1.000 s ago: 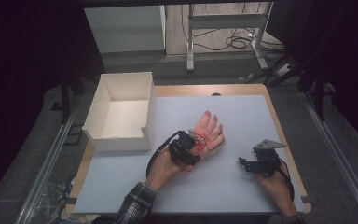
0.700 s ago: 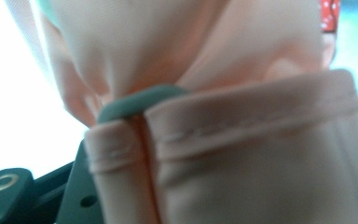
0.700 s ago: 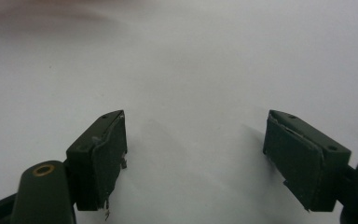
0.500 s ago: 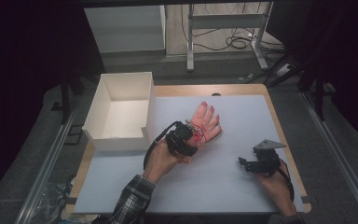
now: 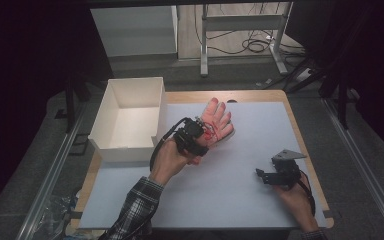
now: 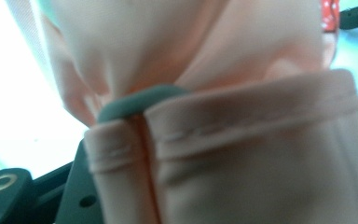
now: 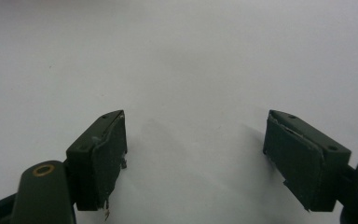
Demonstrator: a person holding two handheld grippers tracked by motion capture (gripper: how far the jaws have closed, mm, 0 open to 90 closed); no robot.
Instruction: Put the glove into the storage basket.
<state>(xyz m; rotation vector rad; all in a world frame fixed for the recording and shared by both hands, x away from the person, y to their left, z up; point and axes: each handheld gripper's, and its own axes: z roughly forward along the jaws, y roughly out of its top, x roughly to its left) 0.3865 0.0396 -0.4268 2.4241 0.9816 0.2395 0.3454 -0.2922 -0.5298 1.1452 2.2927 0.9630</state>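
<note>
One pink glove [image 5: 216, 121] on the table [image 5: 230, 190], lying near the far edge just right of the single white box [image 5: 130, 117], its long axis running from cuff at the near-left to fingers fanned toward the far-right. The left gripper [image 5: 200, 142] is on the cuff end; in the left gripper view the hemmed cuff [image 6: 242, 154] crowds the lens with fabric bunched over a dark pad, so it looks clenched on the glove, though the jaws themselves are mostly hidden. Two grippers in play: the right gripper [image 5: 261, 175] rests well apart at the near-right, jaws spread wide over bare white surface, nothing between them.
</note>
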